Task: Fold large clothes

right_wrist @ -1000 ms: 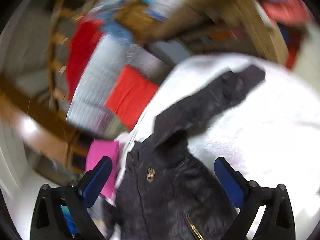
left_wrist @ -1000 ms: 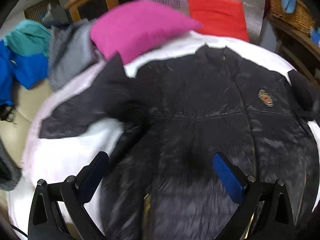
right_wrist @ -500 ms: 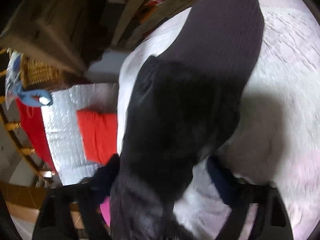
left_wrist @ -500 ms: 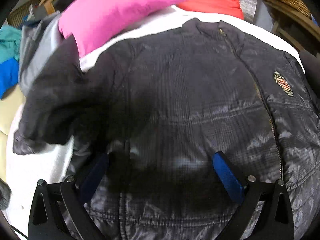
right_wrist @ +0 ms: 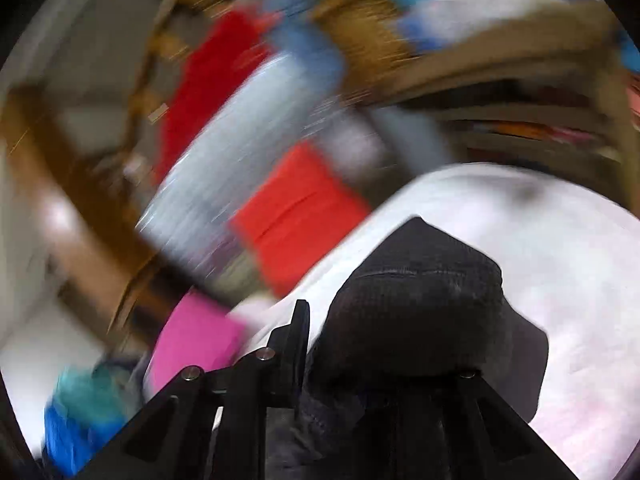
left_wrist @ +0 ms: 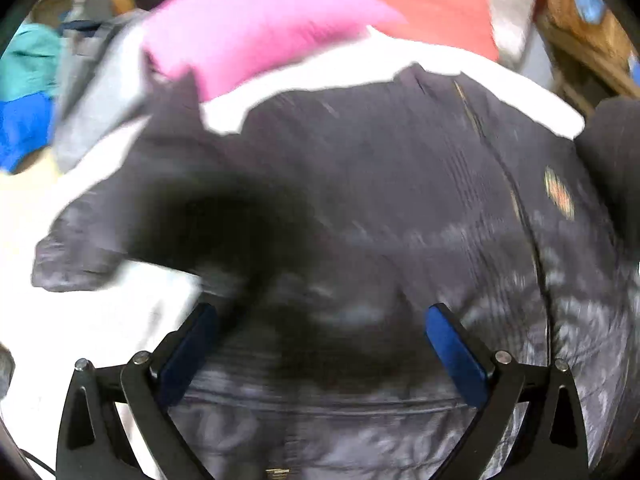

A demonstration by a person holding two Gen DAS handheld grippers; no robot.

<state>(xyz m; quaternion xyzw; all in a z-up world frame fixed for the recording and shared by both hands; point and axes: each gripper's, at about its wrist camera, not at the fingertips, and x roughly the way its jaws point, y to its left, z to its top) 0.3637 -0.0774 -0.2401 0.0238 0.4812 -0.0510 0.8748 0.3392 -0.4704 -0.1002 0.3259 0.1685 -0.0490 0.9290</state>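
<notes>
A dark navy quilted jacket (left_wrist: 400, 208) lies front up on a white cover (left_wrist: 360, 64), its zip and chest badge (left_wrist: 558, 196) showing. Its left sleeve (left_wrist: 132, 216) lies spread out to the left. My left gripper (left_wrist: 320, 332) is open just above the jacket's body, fingers apart, holding nothing. My right gripper (right_wrist: 380, 344) is shut on the jacket's right sleeve (right_wrist: 420, 300), and the sleeve cuff bulges up between the fingers above the white cover (right_wrist: 560, 260). Both views are motion blurred.
A pink pillow (left_wrist: 256, 24) and a red cushion (left_wrist: 432, 4) lie behind the jacket's collar. Grey, teal and blue clothes (left_wrist: 80, 80) are piled at the left. Wooden shelving with a wicker basket (right_wrist: 368, 28) stands behind the bed at the right.
My right gripper has closed on the right sleeve and swung it upward. My left gripper has stayed open over the jacket's body, shifting slightly.
</notes>
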